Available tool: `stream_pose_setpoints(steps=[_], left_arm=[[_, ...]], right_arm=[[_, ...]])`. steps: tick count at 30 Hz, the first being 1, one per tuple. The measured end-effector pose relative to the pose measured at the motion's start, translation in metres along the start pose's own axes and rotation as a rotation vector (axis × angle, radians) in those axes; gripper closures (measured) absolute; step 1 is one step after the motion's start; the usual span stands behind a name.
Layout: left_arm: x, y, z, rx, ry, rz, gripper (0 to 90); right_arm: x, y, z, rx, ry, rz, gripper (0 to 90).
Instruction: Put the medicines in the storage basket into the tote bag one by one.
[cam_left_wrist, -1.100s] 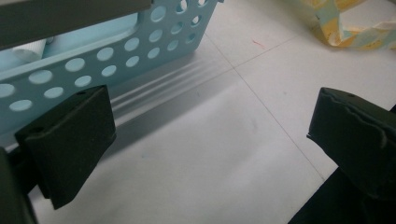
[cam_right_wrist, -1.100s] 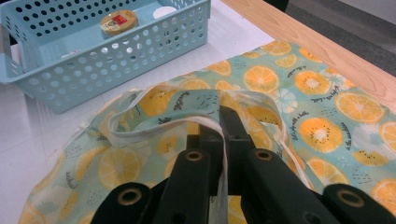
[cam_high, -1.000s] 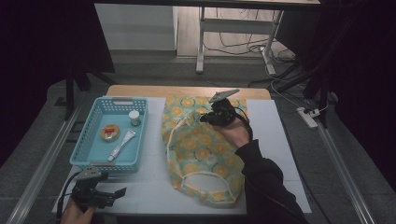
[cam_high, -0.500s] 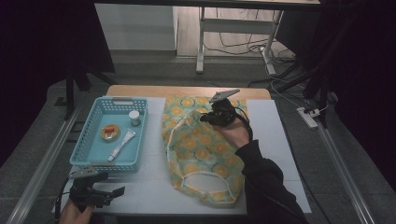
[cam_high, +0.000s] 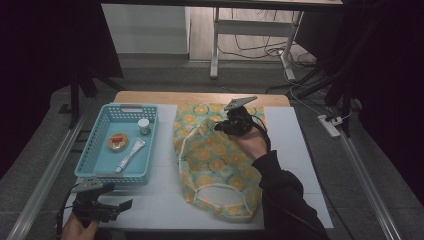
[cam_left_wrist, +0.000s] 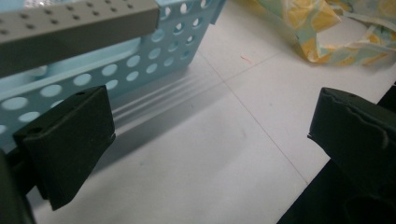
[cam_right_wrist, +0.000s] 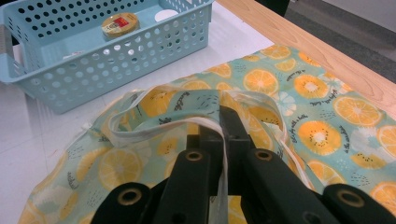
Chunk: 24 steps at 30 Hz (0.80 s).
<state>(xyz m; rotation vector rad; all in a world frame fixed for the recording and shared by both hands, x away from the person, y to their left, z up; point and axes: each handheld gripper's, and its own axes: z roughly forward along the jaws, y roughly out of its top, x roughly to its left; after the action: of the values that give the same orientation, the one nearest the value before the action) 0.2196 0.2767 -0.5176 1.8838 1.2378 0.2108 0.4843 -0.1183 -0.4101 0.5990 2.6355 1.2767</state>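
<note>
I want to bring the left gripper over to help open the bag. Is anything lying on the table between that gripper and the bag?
Nothing visible. The left gripper, jaws open, hovers at the table's near edge just below the blue basket. Bare white table runs from it to the bag; the basket sits off to the side.

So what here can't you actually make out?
- Inside of the bag: the high view shows its printed cloth lying flat over it.
- Strap between the right gripper jaws: in the right gripper view the shut jaws cover the pinched part.
- Labels on the tube, tin and jar in the basket: too small in the high view.
- Tin and jar: the basket wall partly hides them in the right gripper view.
</note>
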Motion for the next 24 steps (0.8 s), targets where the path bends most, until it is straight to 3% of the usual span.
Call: stream_pose_setpoints(steps=[8,15,24], left_arm=[[0.001,0.004,-0.008,-0.007,0.002,-0.031,1.6],[-0.001,0.011,-0.012,-0.006,-0.003,0.008,2.1],[-0.001,0.023,-0.019,-0.024,0.042,0.033,2.1]], right_arm=[[0.000,-0.001,0.000,0.001,-0.002,-0.002,89.5],[0.000,-0.001,0.000,0.003,-0.004,0.000,89.5],[-0.001,-0.003,0.000,0.006,-0.008,0.003,89.5]])
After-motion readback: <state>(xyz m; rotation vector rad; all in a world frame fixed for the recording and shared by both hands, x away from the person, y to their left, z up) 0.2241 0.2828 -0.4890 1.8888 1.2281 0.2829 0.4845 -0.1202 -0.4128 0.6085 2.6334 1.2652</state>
